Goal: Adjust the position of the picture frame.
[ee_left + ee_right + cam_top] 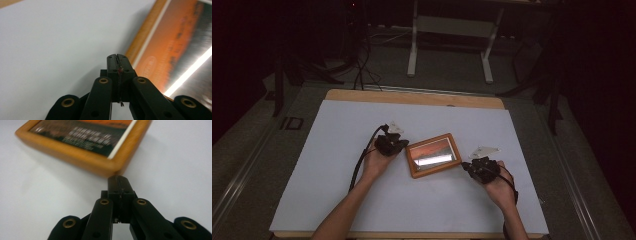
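Our left gripper [398,145], its two black jaws pressed flat together on nothing, sits at about nine o'clock of the rectangular wooden picture frame with the orange print under glass [433,155], just beside its short edge. In the left gripper view the closed tips [117,59] point along that honey-coloured rim [142,37], close to it, though we cannot tell whether they touch. Our right gripper [472,167], likewise closed and empty, lies at about four o'clock of the frame, its tips [119,180] right at the rounded near corner [110,168].

The frame lies flat, slightly skewed, near the middle of the white sheet [337,150] that covers the wooden table [412,97].

We judge the frame stiff and fairly light, but its glazed face, throwing back a bright strip of lamp glare, looks slick and breakable. The wooden border is the place to take hold: jaws opened and set across a rim, one from each side, never bearing on the glass. With jaws closed, only nudging at the edges seems possible.

We count one frame, two grippers, two hands, one sheet, one table, and one white metal stand [452,30] on the floor at twelve o'clock.
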